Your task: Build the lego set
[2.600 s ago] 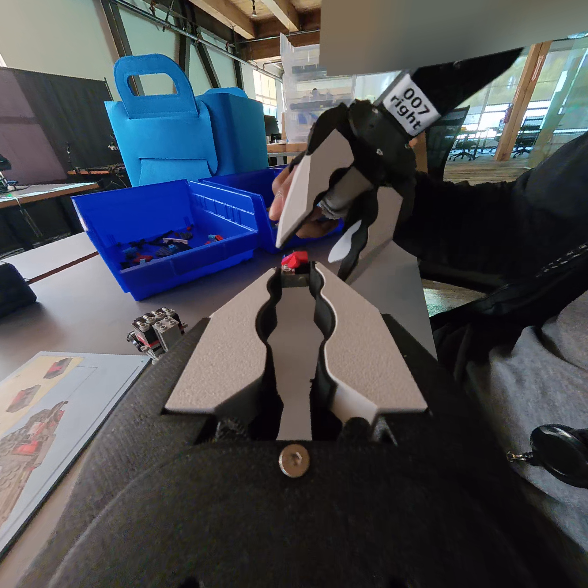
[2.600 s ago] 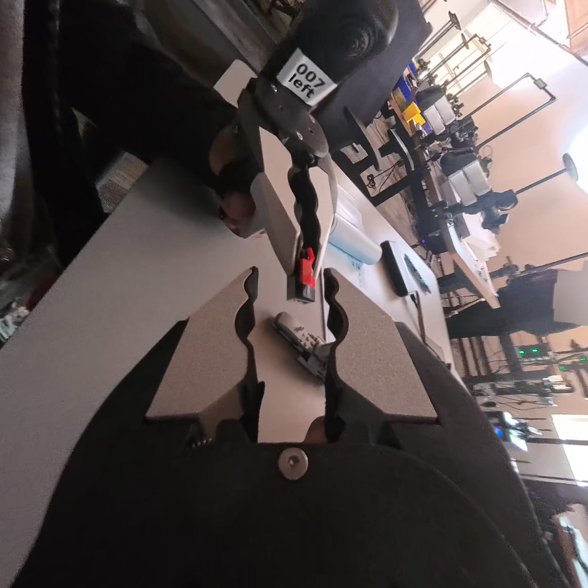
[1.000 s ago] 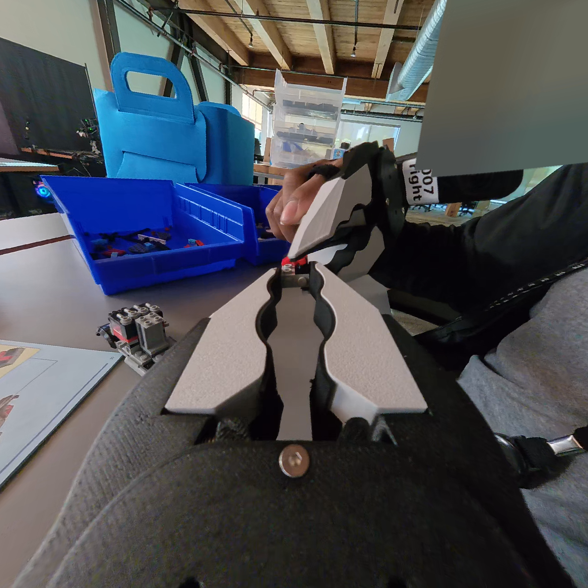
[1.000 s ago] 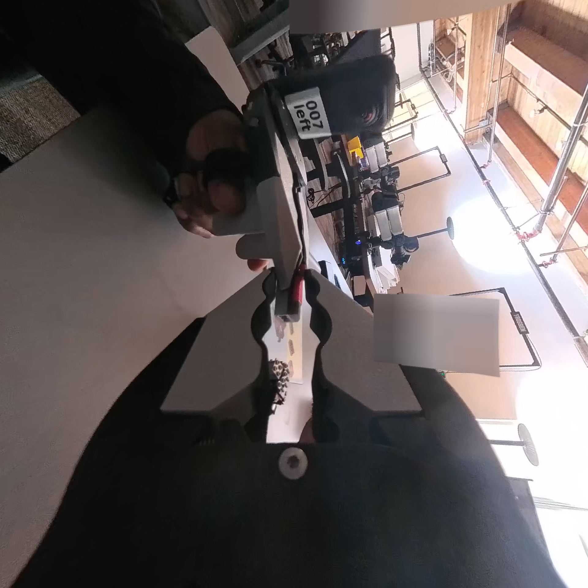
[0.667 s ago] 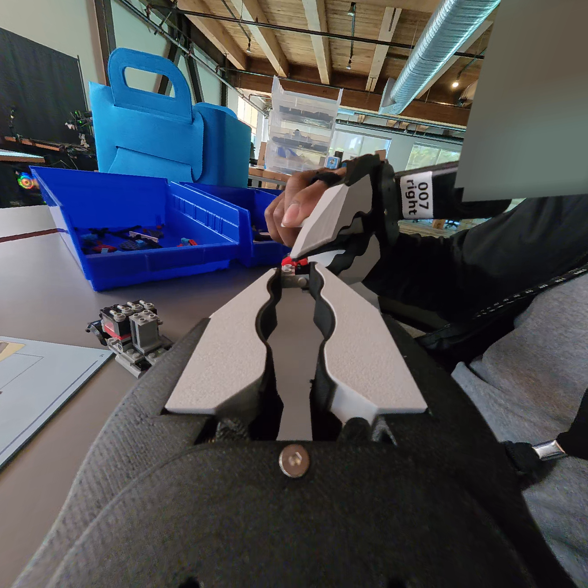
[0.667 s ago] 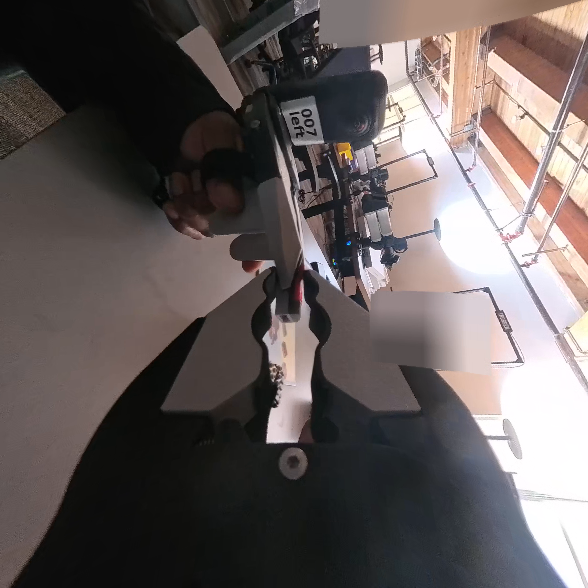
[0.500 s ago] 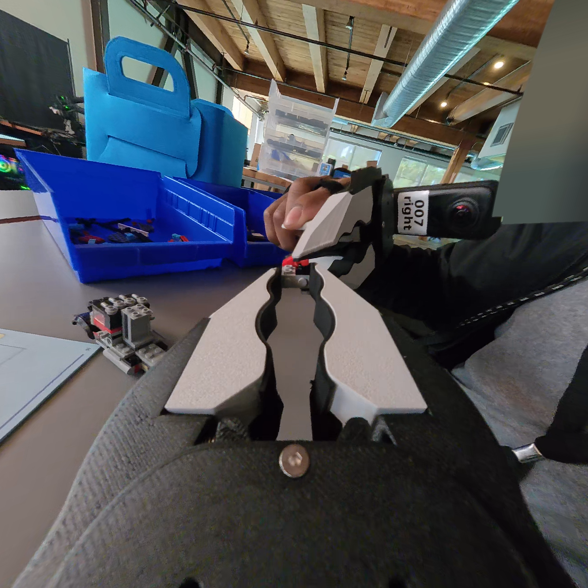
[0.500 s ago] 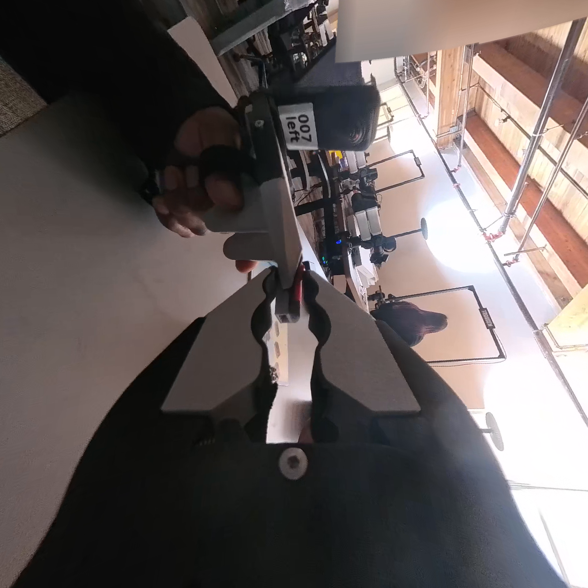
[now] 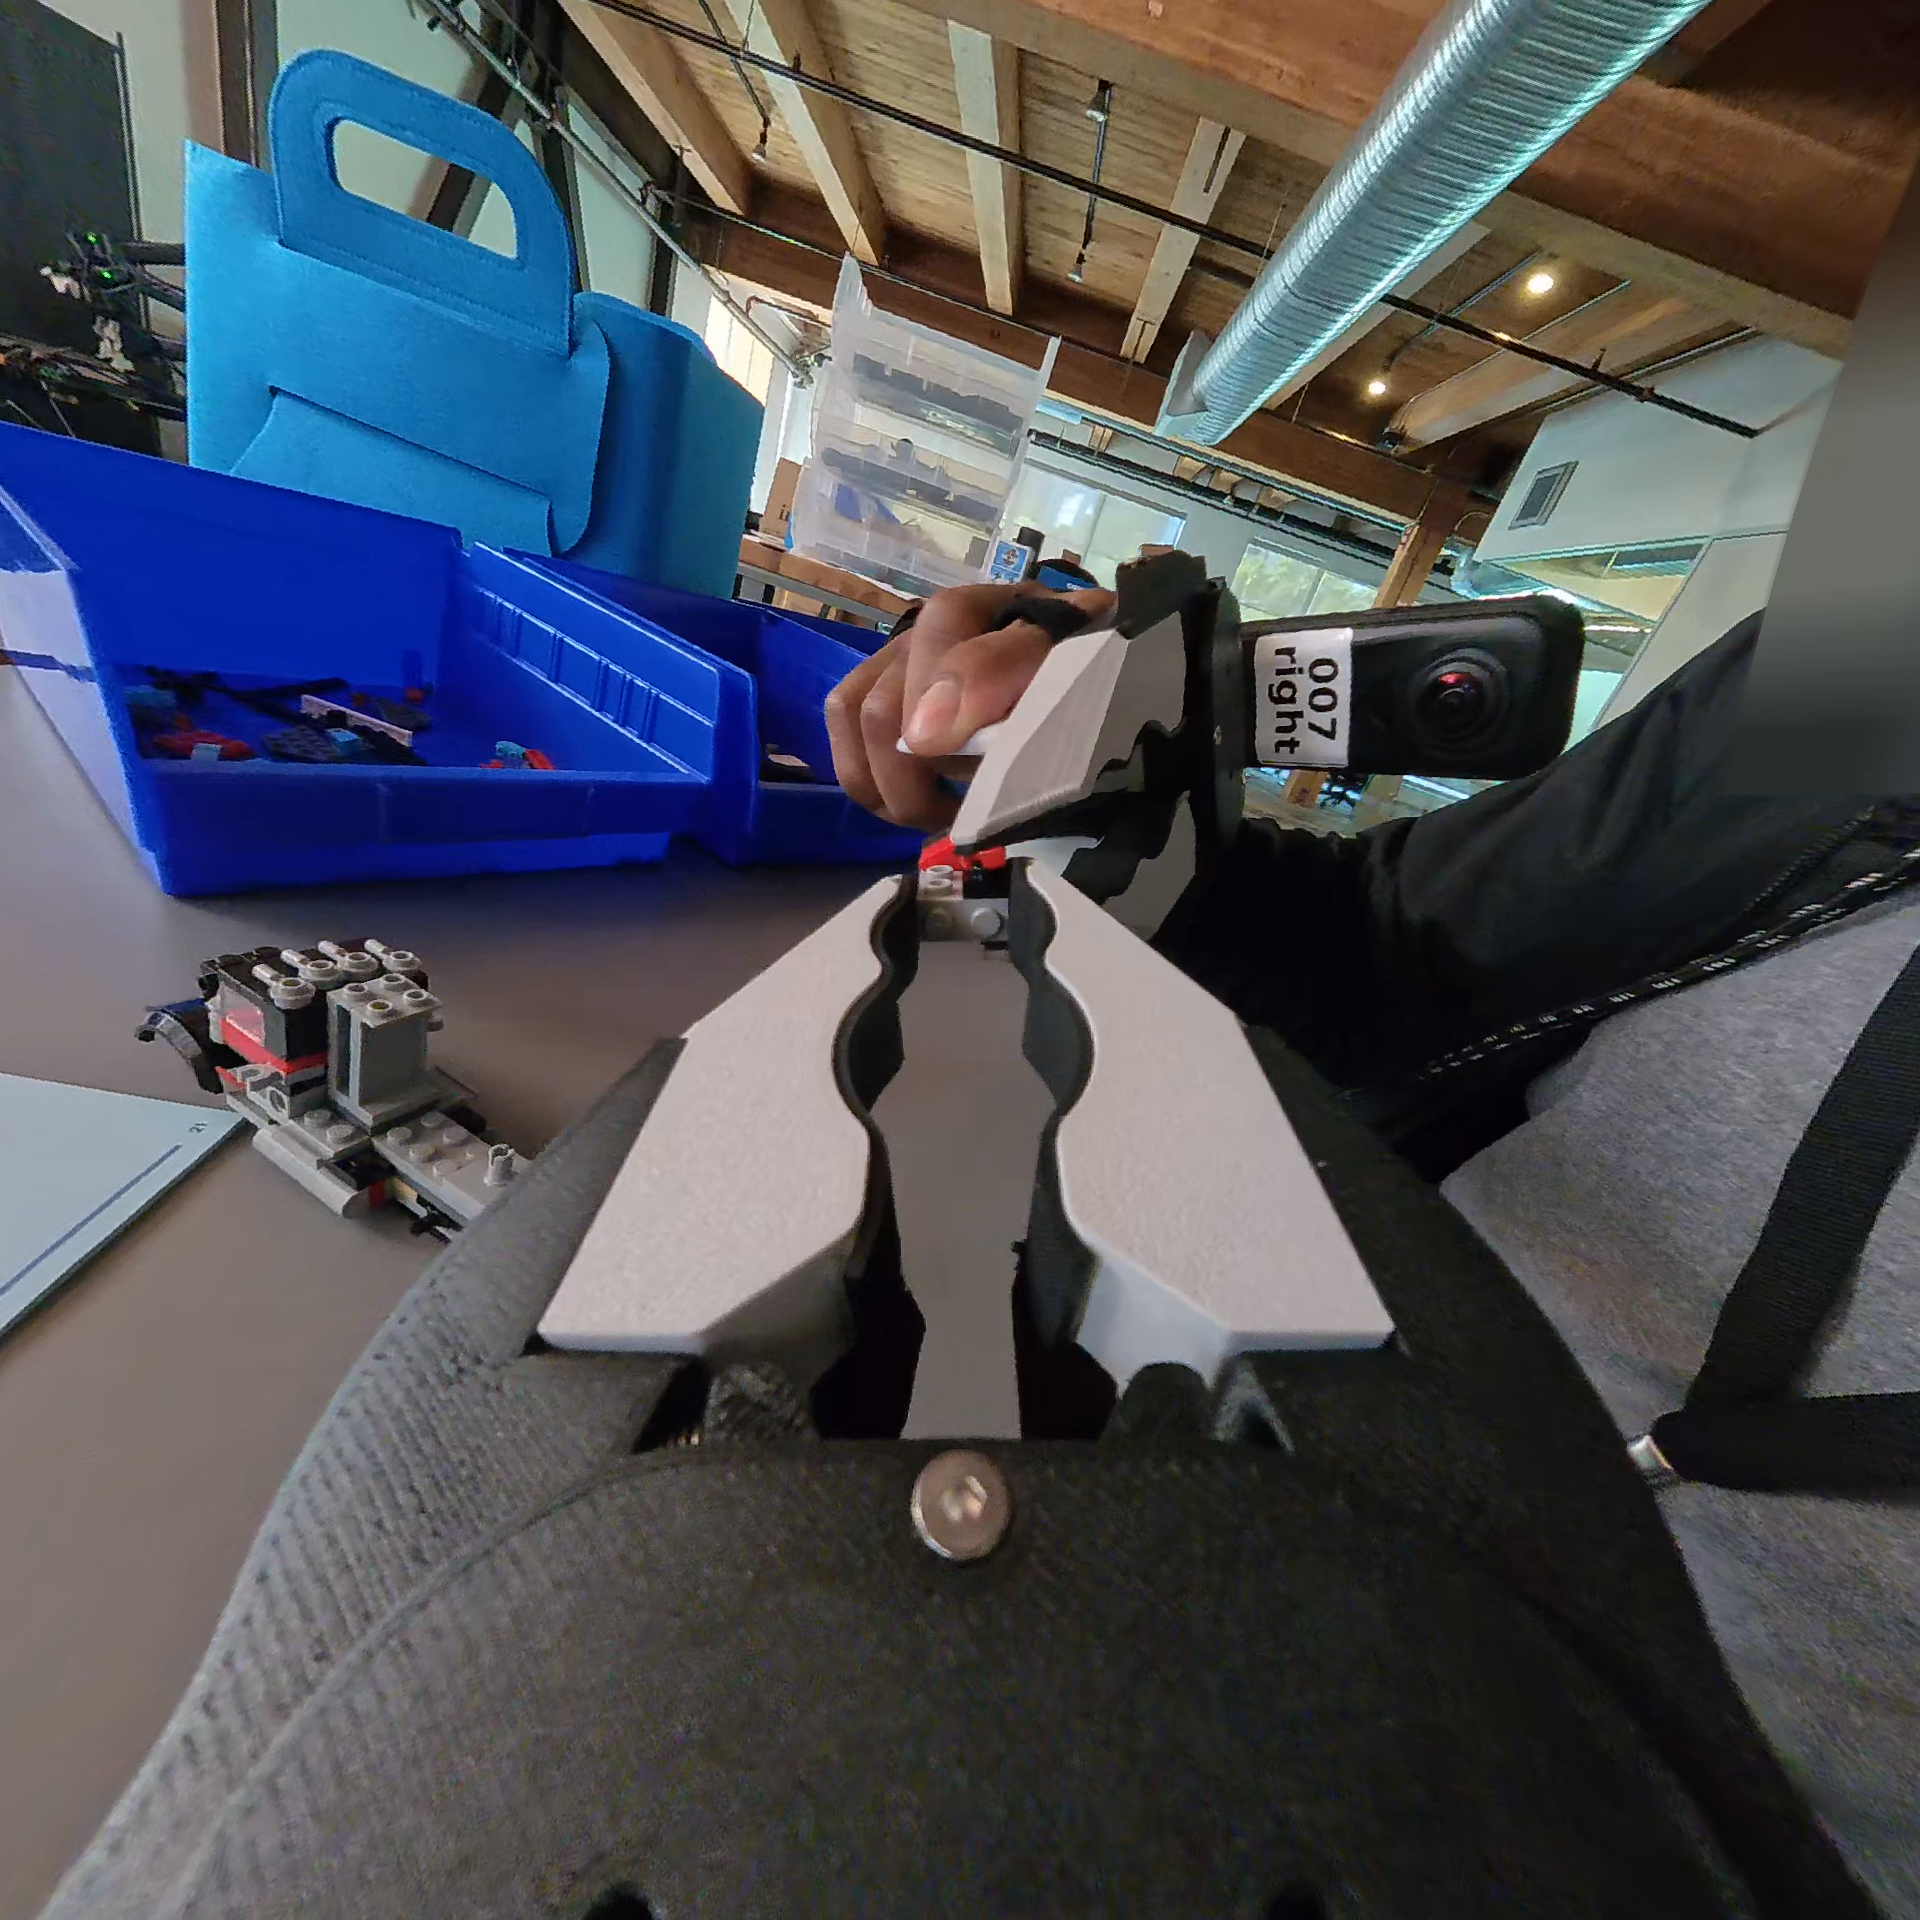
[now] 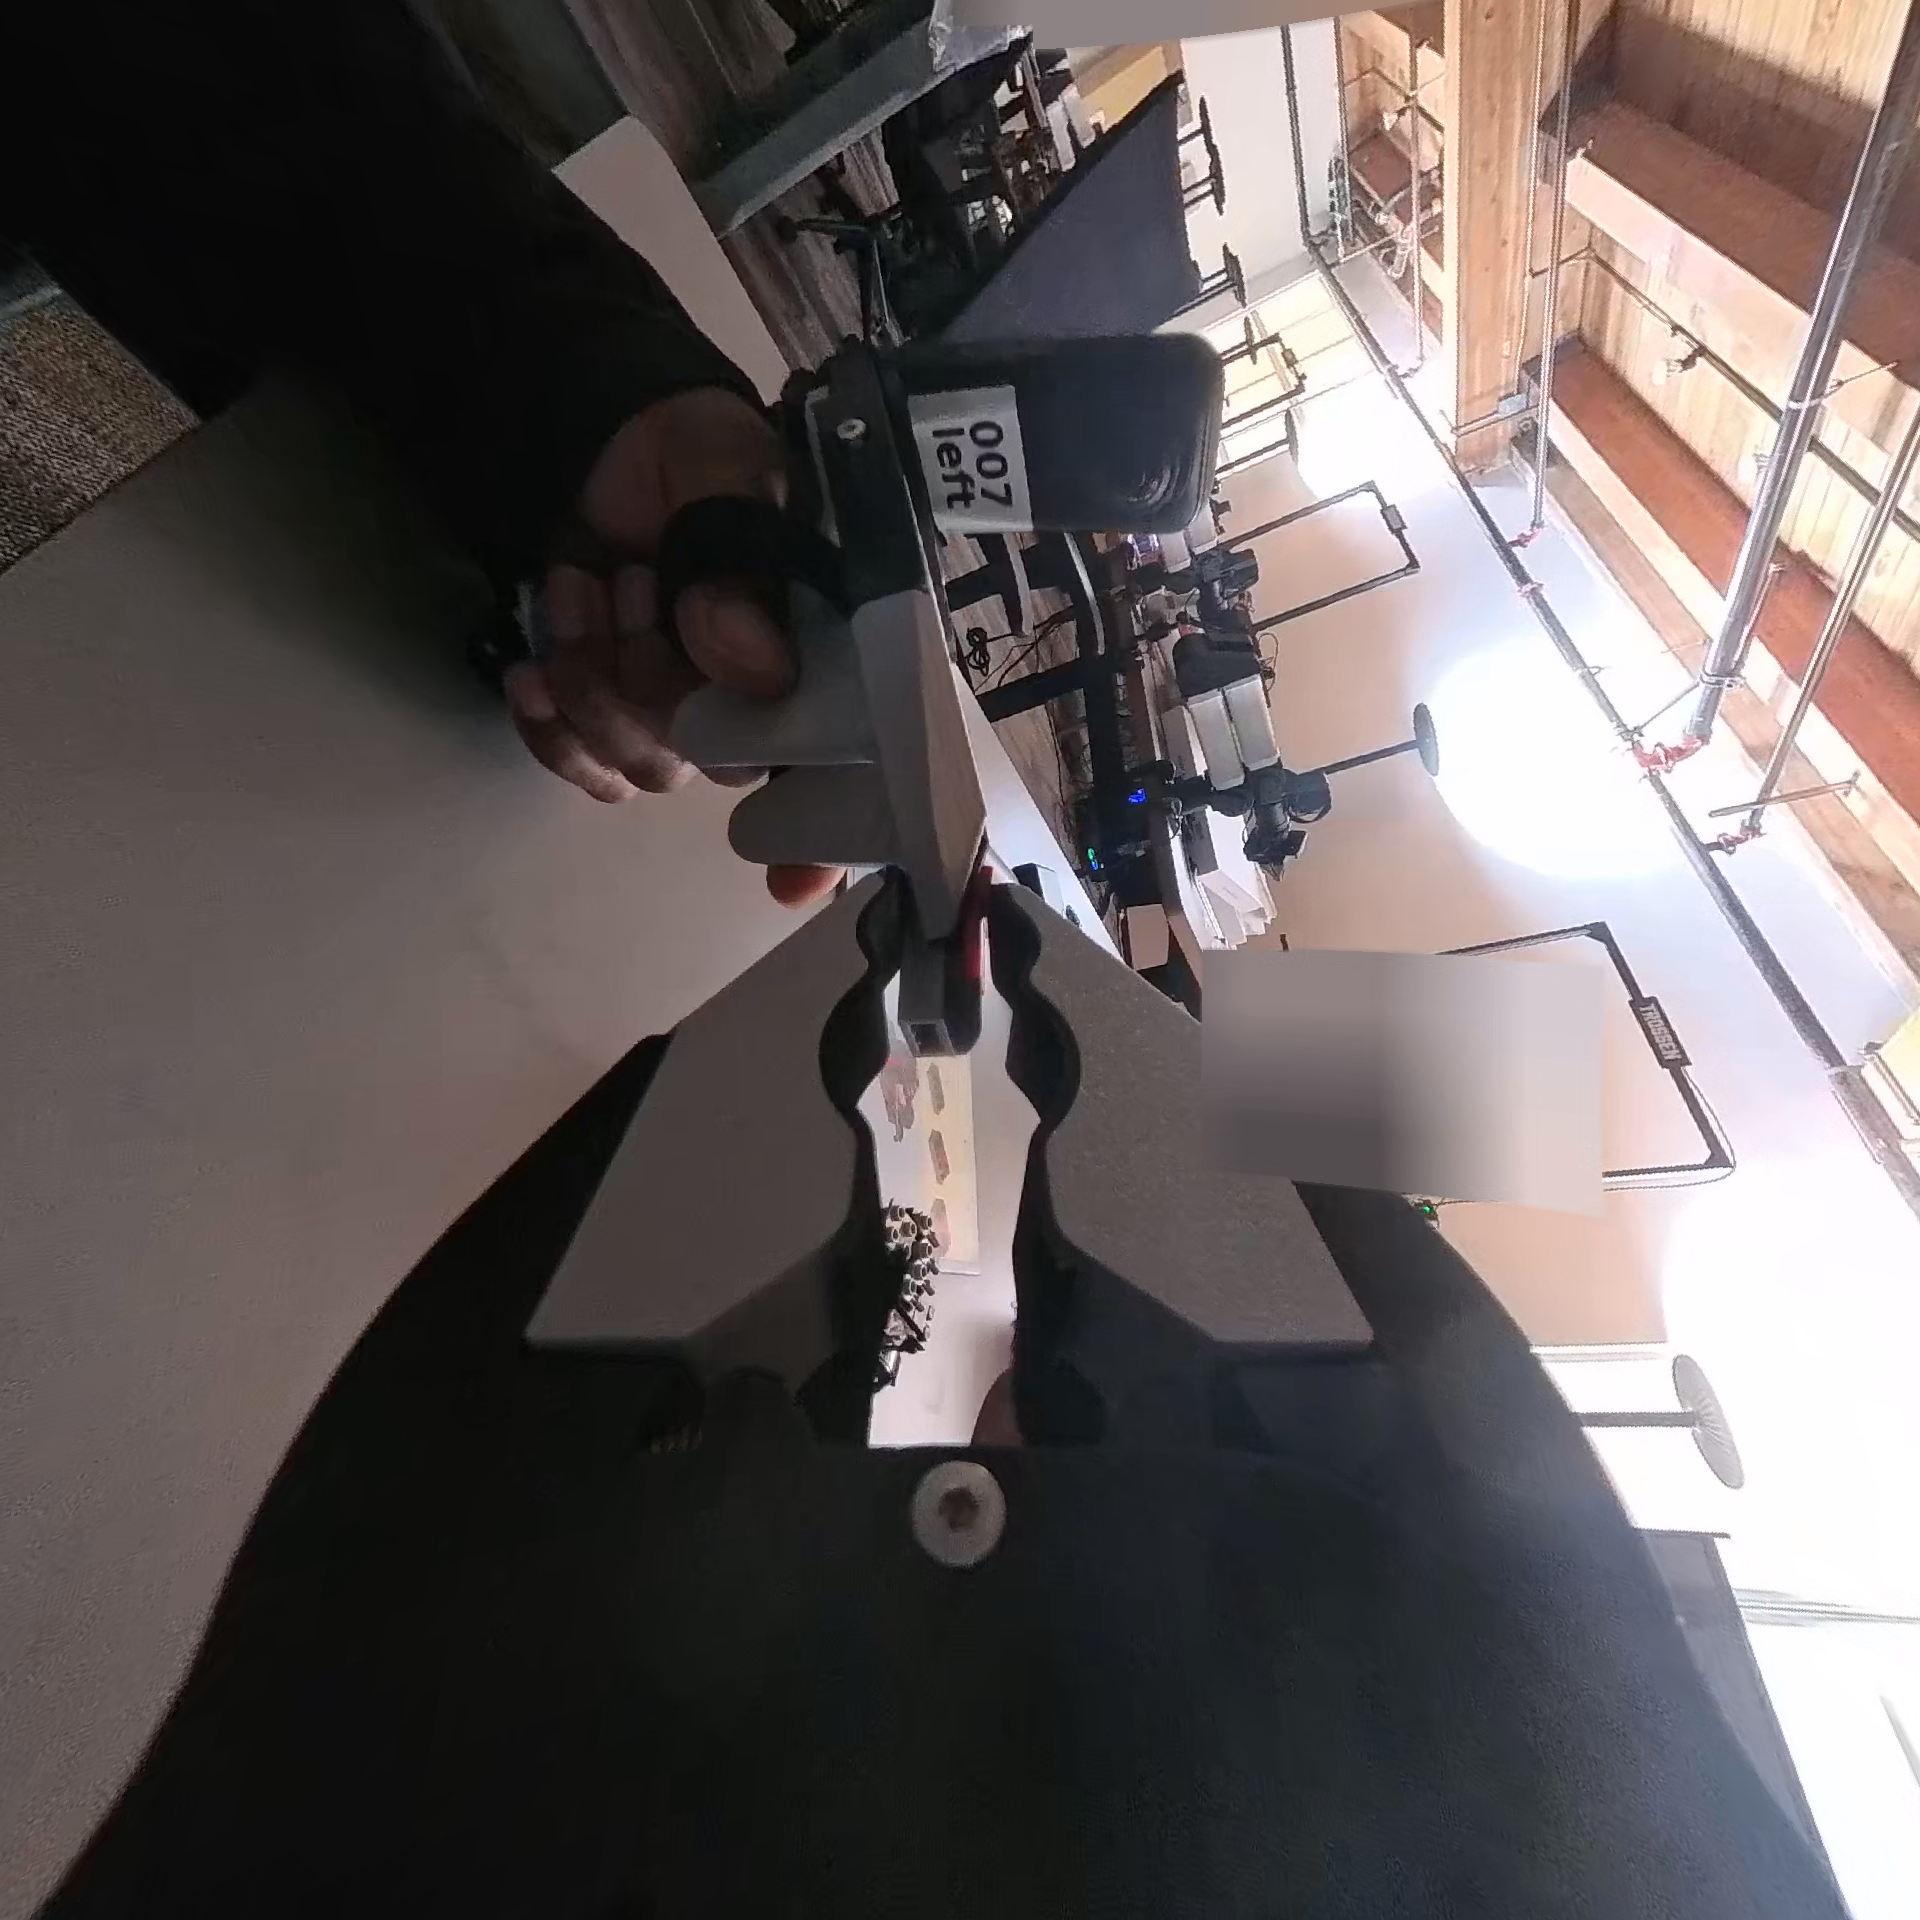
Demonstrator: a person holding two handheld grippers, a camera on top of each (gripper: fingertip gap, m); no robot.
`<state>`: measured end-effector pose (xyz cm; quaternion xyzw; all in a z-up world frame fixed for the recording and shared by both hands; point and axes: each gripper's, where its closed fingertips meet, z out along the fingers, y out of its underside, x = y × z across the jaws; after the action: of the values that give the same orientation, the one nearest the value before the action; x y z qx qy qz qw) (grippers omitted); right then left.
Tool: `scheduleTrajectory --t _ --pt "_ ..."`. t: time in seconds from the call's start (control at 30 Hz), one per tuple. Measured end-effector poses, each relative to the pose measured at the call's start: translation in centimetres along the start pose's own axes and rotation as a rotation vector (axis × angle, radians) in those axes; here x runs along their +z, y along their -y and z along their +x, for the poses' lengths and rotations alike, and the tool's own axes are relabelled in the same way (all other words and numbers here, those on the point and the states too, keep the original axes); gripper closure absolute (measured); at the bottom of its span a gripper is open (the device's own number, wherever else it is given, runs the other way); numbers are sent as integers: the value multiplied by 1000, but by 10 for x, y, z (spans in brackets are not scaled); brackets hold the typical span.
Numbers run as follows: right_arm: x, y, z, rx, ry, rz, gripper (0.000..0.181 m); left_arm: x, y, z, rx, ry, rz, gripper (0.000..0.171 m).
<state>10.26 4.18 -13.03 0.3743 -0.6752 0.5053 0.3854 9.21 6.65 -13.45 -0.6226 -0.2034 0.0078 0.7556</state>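
Note:
My left gripper (image 9: 961, 883) is shut on a small grey and red lego piece (image 9: 961, 916) at its fingertips, held above the grey table (image 9: 623, 966). My right gripper (image 9: 1003, 844) reaches in from the upper right and its jaws stand closed around the far, red end of the same piece. In the right wrist view my right gripper (image 10: 940, 909) has its tips against both sides of the piece (image 10: 930, 1023), with one of the left gripper's fingers (image 10: 925, 769) coming in edge-on from above. A partly built grey, black and red lego model (image 9: 322, 1049) lies on the table to the left.
An instruction booklet (image 9: 83, 1174) lies at the left edge beside the model. Two blue bins (image 9: 364, 800) with loose bricks stand behind, with a blue felt bag (image 9: 416, 343) beyond them. The person's dark sleeve and grey clothing fill the right side. Only a small space, under 4 cm, lies between the two pairs of fingers.
The right gripper has moved in and narrowed its jaws around the piece that the left gripper holds. Both grippers have tilted, and the model now shows closer on the left.

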Motion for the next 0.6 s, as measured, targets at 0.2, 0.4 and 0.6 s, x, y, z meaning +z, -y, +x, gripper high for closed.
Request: scheduleTrajectory --t 0.2,0.4,0.6 --pt "1 1 1 29 -8 10 165 -2 1 3 -67 -50 13 154" --pt "0 2 2 95 -9 25 165 -4 1 5 -88 -73 13 153" --pt "0 6 2 143 3 49 165 -5 1 9 -113 -113 14 154"
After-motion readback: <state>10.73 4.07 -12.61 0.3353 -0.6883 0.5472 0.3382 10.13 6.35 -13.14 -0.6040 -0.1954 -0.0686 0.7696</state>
